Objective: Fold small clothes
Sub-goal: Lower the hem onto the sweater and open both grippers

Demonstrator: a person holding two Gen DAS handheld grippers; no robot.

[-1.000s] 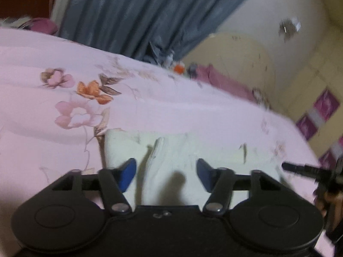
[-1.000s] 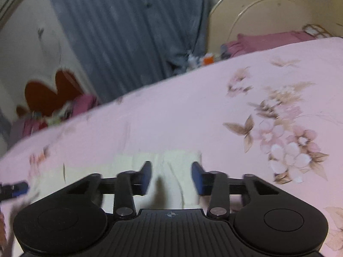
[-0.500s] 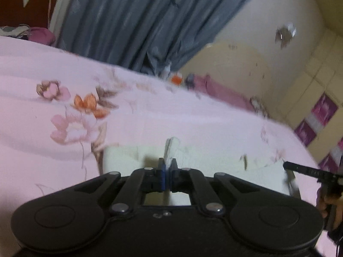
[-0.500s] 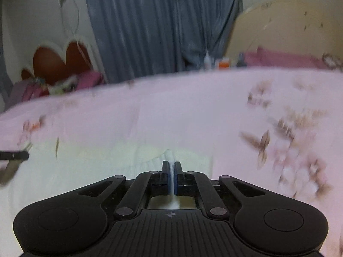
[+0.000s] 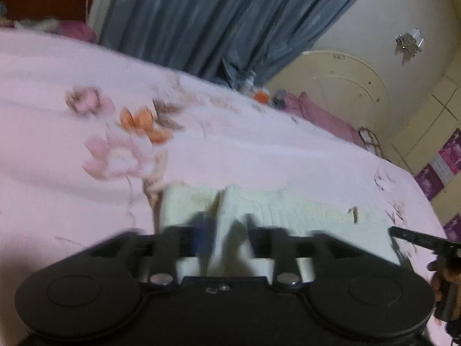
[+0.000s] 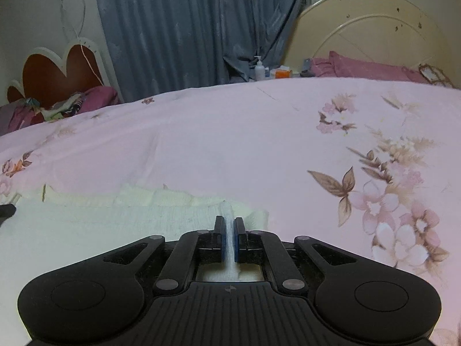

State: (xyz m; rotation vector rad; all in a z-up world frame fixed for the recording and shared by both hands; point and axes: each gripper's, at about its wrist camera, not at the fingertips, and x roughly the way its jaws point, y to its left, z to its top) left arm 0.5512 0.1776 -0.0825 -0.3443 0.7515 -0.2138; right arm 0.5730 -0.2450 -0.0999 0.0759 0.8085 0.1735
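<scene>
The pale cream garment (image 6: 121,222) lies mostly flat on the pink floral bed (image 6: 230,144), folding barely begun: right hand-held gripper (image 6: 229,238) pinches its edge, left hand-held gripper (image 5: 227,236) is opening

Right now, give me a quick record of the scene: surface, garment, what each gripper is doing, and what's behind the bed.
surface: pink floral bedsheet
garment: cream knit garment, lying flat on the sheet
left gripper: jaws opening, a fold of the garment between them, blurred
right gripper: pinching a ridge of the garment
background: blue curtain, cream headboard
</scene>
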